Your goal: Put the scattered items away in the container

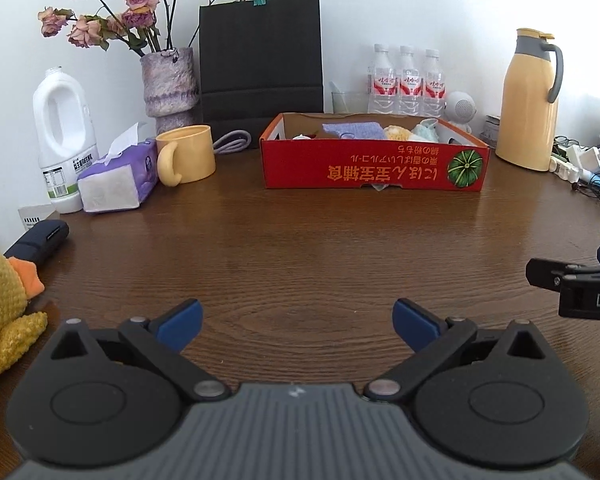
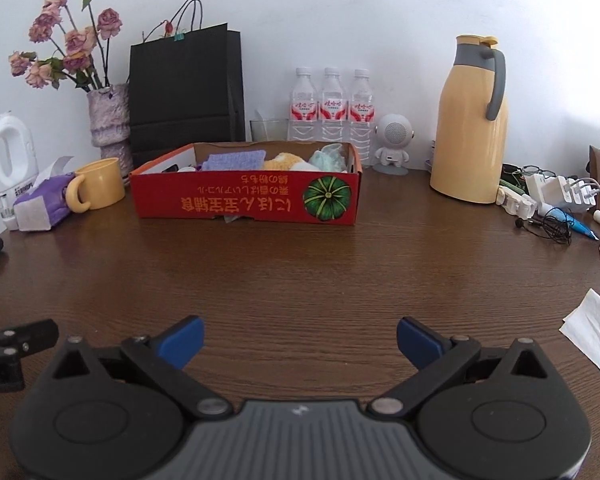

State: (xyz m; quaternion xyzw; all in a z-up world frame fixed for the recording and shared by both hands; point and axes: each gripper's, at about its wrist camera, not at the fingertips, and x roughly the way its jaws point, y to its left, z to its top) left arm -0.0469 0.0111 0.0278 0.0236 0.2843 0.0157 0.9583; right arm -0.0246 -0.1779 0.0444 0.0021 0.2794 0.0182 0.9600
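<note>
Box of red cardboard, long side across the view, at the table's far edge; its upside-down printing unreadable. Left gripper and right gripper jaws spread wide, empty.

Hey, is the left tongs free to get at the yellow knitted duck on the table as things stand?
Probably yes. The left tongs are open and empty, and the yellow knitted duck sits close by on its left, on the table, with nothing visible between them.
</note>
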